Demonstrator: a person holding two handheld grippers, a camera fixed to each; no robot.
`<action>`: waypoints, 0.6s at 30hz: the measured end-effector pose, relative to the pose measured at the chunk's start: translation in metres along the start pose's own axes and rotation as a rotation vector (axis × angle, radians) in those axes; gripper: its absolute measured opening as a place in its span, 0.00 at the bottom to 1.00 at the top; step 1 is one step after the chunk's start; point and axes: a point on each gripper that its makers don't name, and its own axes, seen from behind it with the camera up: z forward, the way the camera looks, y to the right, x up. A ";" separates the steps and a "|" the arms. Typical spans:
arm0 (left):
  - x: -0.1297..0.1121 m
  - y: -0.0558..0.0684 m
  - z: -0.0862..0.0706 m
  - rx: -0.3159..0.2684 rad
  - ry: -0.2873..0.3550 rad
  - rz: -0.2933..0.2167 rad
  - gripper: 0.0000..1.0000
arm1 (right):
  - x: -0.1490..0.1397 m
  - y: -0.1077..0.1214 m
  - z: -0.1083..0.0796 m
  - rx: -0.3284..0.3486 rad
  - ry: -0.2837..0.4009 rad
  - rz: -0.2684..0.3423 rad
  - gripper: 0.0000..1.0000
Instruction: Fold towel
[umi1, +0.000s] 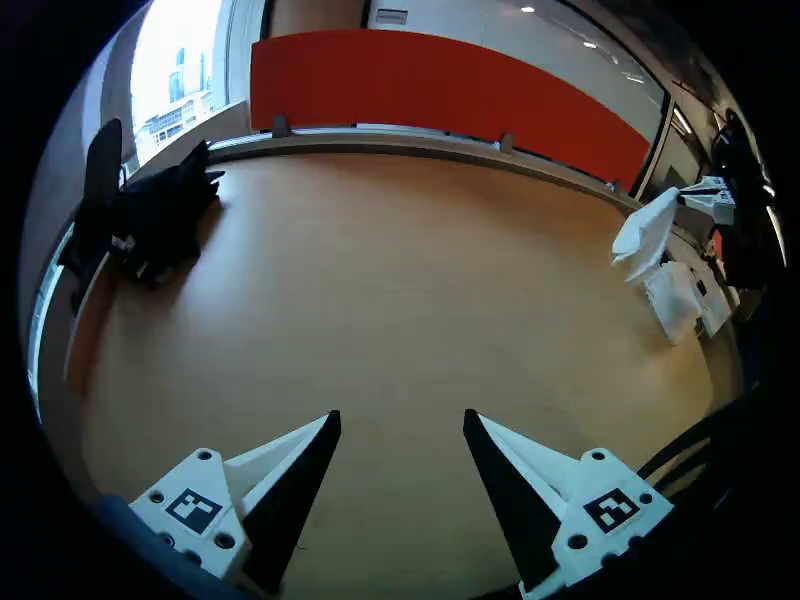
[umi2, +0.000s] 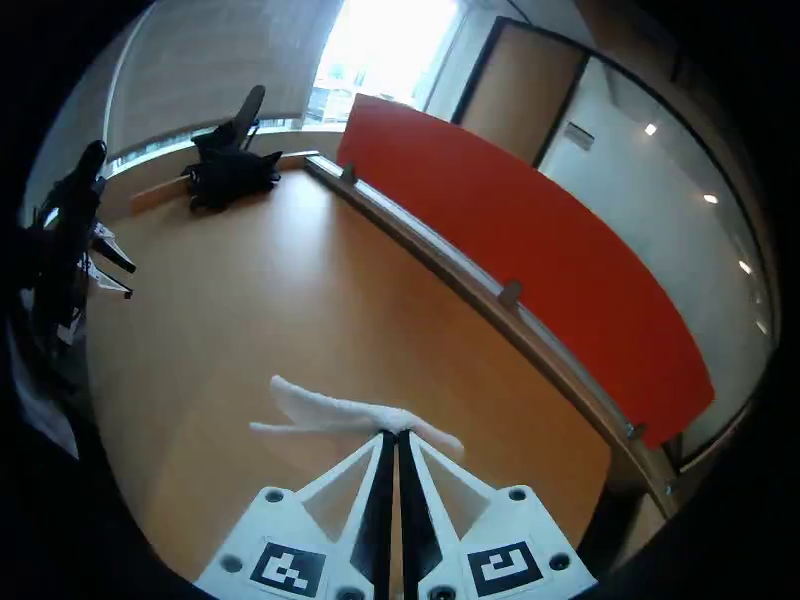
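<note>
the right gripper (umi2: 397, 437), jaws closed on a thin towel (umi2: 330, 410) edge above the bench (umi2: 250, 300), could let it slip; the left gripper (umi1: 400, 418) has jaws wide open, empty.

Towel (umi2: 335, 410): white, soft, bunched into narrow folds. One end is pinched between the closed fingers of the right tool (umi2: 397, 437). The rest hangs limp over the wooden surface (umi1: 400, 300), at its right side in the left gripper view.

Wooden table (umi1: 400, 300) (black bundle (umi1: 165, 215) at corner)
</note>
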 end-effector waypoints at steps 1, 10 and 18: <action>0.000 0.001 0.000 0.000 -0.001 0.001 0.91 | -0.003 0.006 -0.002 -0.007 -0.004 0.000 0.04; 0.003 0.006 0.003 0.003 -0.010 0.013 0.91 | -0.021 0.056 -0.018 -0.073 -0.028 0.022 0.04; 0.010 0.005 0.005 0.011 -0.009 0.026 0.91 | -0.034 0.092 -0.029 -0.124 -0.041 0.047 0.04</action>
